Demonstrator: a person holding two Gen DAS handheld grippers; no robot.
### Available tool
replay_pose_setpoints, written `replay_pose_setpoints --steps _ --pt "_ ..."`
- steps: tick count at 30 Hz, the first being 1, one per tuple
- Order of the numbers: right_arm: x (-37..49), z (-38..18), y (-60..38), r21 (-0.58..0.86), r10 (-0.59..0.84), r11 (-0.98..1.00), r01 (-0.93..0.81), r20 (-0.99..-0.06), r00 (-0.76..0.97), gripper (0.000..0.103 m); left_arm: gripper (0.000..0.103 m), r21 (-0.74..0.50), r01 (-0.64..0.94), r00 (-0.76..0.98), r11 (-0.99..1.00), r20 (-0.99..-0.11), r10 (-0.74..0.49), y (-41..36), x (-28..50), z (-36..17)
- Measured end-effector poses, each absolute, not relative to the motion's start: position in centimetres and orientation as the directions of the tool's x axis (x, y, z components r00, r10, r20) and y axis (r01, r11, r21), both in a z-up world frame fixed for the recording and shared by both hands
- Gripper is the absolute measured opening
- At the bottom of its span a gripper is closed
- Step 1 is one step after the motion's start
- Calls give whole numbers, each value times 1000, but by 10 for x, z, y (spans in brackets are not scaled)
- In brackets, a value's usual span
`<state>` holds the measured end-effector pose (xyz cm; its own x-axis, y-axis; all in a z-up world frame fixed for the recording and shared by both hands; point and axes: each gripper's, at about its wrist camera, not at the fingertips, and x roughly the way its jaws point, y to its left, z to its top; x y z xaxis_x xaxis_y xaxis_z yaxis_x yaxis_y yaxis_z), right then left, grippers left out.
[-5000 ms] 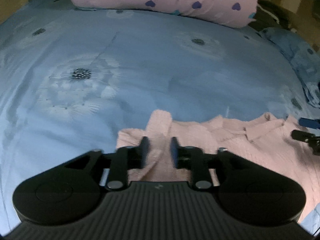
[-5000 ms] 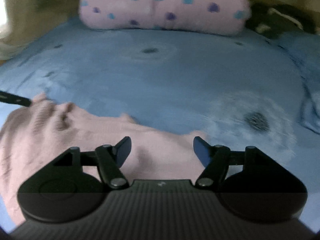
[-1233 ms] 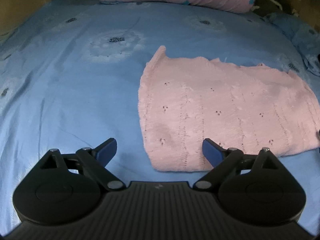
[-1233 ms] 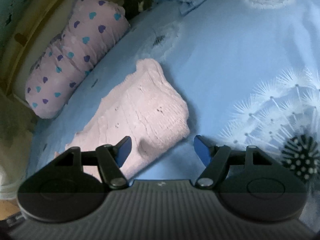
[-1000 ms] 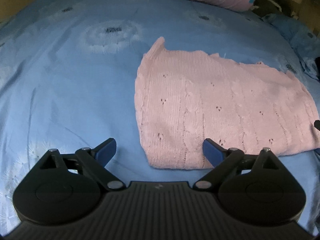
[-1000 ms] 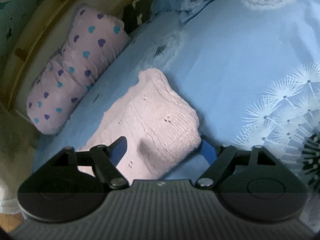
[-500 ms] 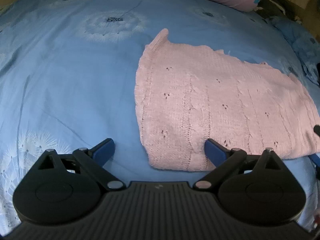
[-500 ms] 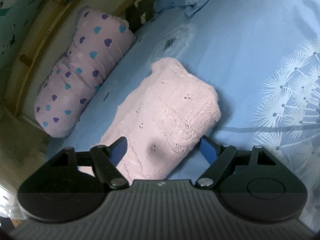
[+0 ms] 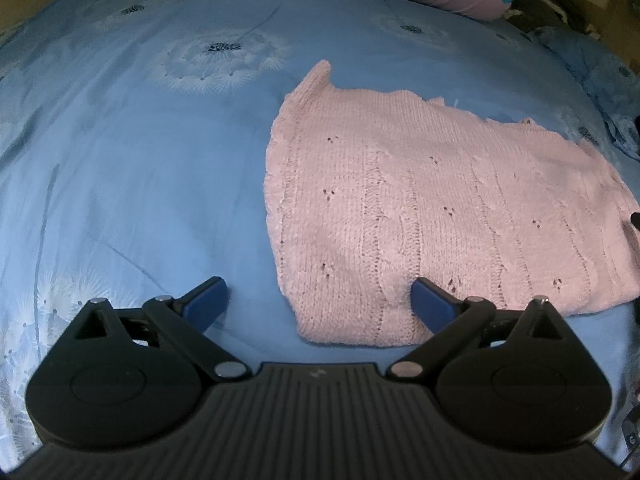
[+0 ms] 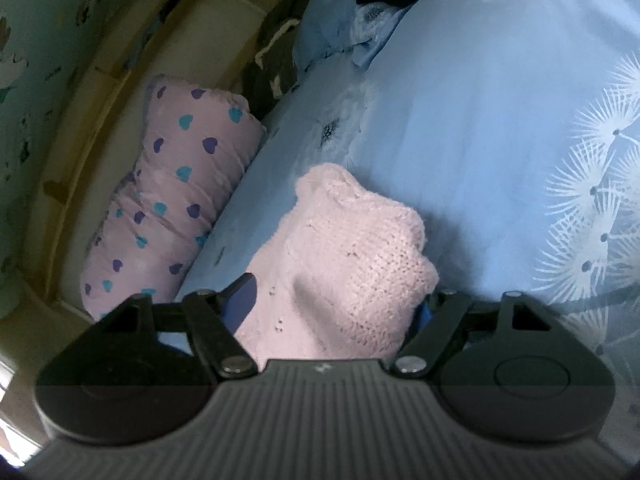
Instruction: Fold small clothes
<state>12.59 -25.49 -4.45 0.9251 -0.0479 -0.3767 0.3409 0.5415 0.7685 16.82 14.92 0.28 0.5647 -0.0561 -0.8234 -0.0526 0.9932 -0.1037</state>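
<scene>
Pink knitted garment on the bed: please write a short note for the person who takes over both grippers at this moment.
Left gripper: open, holding nothing, straddling the near corner of the pink knitted garment.
Right gripper: open, with the garment's end bunched between its fingers, not clamped.
The garment lies on the blue bedsheet, in a flat rectangle; how many layers it has cannot be told.
Left: probably grip both ends and fold once more.

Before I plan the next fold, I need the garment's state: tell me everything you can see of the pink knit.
The pink knit is a pale pink cable-and-eyelet sweater-like piece, already folded into a rough rectangle, flat on the blue bedspread. The left gripper, open, straddles its near left corner; the right gripper, open, straddles its bunched right end.
</scene>
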Motion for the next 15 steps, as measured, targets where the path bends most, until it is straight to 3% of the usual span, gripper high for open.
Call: replay_pose_setpoints --steps 6,8,9,15 --pt "137 -42 -254 748 -51 564 351 -392 919 66 101 -117 -54 565 992 -822 -66 150 170 3" --pt "140 -44 -256 748 -26 563 350 -407 913 37 101 -121 -50 567 991 -820 -71 151 171 3" --pt "141 -46 -259 760 -10 550 346 -408 913 32 101 -122 -48 569 991 -819 -73 152 172 3" --pt "136 -41 -264 780 26 546 306 -381 924 27 101 -142 -44 582 989 -808 -90 157 172 5"
